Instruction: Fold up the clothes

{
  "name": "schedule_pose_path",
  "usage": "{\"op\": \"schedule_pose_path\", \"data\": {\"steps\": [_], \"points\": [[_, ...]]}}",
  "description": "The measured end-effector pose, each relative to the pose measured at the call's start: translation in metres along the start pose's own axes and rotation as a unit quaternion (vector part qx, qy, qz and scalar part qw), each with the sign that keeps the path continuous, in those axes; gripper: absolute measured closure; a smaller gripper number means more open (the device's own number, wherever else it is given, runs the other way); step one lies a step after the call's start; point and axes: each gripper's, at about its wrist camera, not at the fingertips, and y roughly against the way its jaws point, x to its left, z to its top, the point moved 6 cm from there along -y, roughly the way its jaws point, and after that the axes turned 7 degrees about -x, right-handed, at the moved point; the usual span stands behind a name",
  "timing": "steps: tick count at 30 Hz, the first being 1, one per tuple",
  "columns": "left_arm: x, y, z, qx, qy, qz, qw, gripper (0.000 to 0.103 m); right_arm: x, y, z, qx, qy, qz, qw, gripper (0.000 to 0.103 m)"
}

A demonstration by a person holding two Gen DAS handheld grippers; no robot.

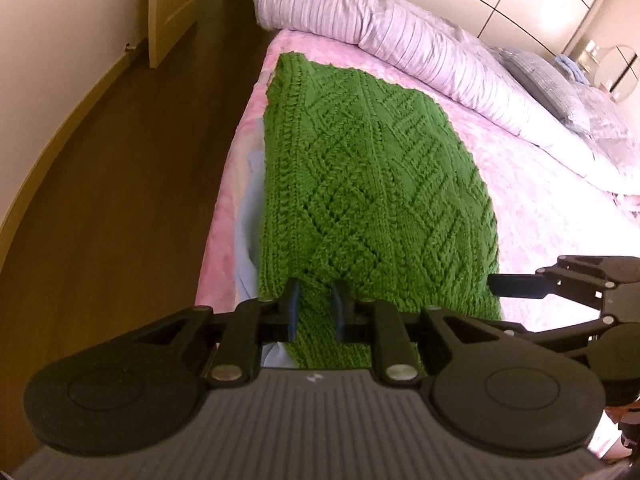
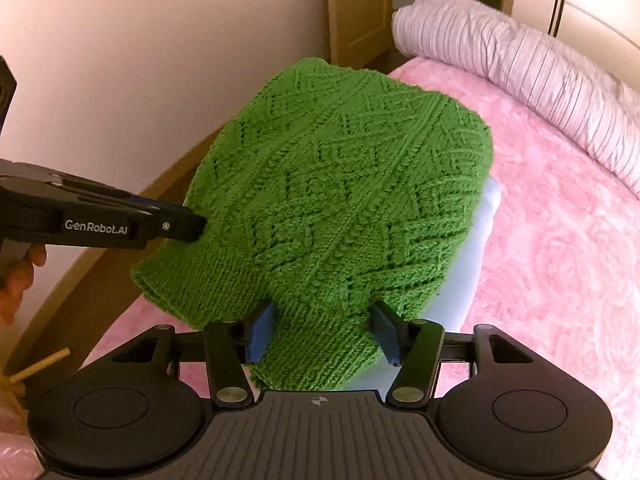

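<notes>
The green cable-knit sweater (image 1: 372,184) lies folded on the pink fluffy bed cover (image 2: 560,264), over a pale blue garment (image 2: 476,240). Its long axis runs straight away from both tools, toward the rolled lilac duvet (image 1: 400,28). The left tool (image 1: 316,306) looks pinched narrowly on the sweater's near hem; the right tool (image 2: 324,334) straddles the same hem with jaws wide, pads seemingly clear of the knit. Both hands sit equally near, so the next fold likely carries this hem toward the duvet.

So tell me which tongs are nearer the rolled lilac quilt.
Right, judging loosely. The right tongs straddle the green knit's hem on the quilt's side; the left tongs grip the hem nearer the bed's edge.
</notes>
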Motion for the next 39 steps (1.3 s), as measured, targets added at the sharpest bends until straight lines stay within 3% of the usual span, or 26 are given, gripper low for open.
{"op": "schedule_pose_path", "data": {"steps": [4, 12, 23, 31, 39], "points": [[-0.003, 0.014, 0.009, 0.012, 0.017, 0.015, 0.9997, 0.086, -0.008, 0.014, 0.009, -0.007, -0.027, 0.002, 1.0, 0.045], [-0.021, 0.057, 0.007, 0.049, 0.036, 0.061, 0.9963, 0.072, -0.018, 0.055, 0.006, -0.009, -0.068, -0.009, 0.998, 0.045], [-0.072, 0.128, 0.003, 0.046, -0.004, 0.129, 0.9905, 0.066, -0.013, 0.137, 0.013, -0.046, -0.076, -0.016, 0.996, 0.045], [-0.112, 0.185, 0.002, 0.025, -0.012, 0.17, 0.985, 0.063, -0.006, 0.193, 0.028, -0.075, -0.025, -0.071, 0.994, 0.045], [-0.141, 0.226, 0.006, -0.041, 0.024, 0.218, 0.9749, 0.062, -0.014, 0.228, 0.027, -0.084, -0.039, -0.033, 0.995, 0.045]]}}
